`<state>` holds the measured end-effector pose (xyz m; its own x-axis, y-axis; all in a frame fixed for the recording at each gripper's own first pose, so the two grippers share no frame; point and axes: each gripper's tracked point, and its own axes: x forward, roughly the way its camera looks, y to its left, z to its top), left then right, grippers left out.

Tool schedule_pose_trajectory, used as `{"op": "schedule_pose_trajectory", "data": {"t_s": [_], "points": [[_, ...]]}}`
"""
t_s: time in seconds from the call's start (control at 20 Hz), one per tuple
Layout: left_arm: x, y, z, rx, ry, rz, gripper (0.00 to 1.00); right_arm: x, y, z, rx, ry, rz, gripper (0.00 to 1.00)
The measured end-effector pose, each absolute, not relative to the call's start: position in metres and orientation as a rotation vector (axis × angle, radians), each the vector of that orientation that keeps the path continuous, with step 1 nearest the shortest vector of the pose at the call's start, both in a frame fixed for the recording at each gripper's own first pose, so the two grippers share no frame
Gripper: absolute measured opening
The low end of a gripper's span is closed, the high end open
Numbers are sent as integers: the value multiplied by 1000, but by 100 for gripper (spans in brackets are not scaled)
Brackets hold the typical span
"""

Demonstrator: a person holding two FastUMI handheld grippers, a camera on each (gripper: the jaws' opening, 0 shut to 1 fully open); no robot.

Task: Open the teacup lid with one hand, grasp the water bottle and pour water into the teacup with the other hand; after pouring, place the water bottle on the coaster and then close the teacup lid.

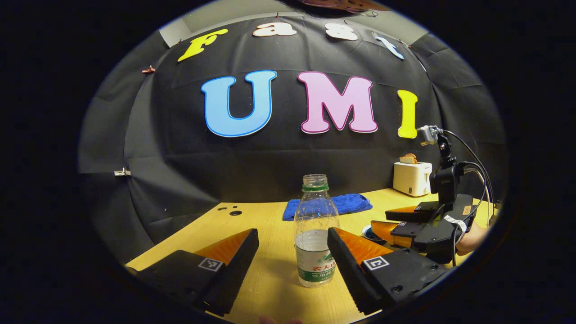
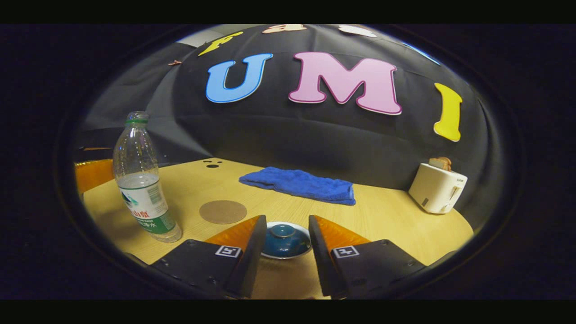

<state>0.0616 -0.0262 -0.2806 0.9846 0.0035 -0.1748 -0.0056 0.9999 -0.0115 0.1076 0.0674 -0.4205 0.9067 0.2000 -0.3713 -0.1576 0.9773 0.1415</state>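
A clear water bottle (image 1: 315,234) with a green label stands uncapped and about half full on the wooden table (image 1: 265,220). My left gripper (image 1: 292,234) is open around it; the bottle sits close to the finger on the right side of the view. In the right gripper view the bottle (image 2: 141,180) stands at the left. My right gripper (image 2: 286,222) is open, its fingers flanking the blue teacup lid (image 2: 285,240), which rests on the cup. A round brown coaster (image 2: 222,211) lies between bottle and cup. The right gripper (image 1: 380,221) also appears at the right, over the teacup (image 1: 370,234).
A folded blue towel (image 2: 299,184) lies toward the back of the table. A white toaster (image 2: 437,186) holding toast stands at the back right. A hand (image 1: 472,238) holds the right gripper, with cables above it. Two small holes (image 2: 211,164) mark the table's far left.
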Motion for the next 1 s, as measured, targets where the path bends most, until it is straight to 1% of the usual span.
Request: {"op": "schedule_pose_trajectory", "data": {"t_s": [0.15,0.2,0.3,0.4,0.75,1.0], "points": [[64,-32,-283,-6,170,-9,97,110,72,-425,130,409,207,57],[65,-34,-285,-10,170,-17,97,111,69,-424,125,403,201,52],[66,-40,-287,-16,172,-29,97,110,69,-424,140,405,207,38],[70,-44,-290,-12,173,-34,97,110,69,-423,150,403,212,30],[82,-55,-305,-29,192,-41,97,115,56,-403,154,342,194,30],[92,-62,-328,-36,224,-38,97,108,30,-381,142,299,164,30]]}}
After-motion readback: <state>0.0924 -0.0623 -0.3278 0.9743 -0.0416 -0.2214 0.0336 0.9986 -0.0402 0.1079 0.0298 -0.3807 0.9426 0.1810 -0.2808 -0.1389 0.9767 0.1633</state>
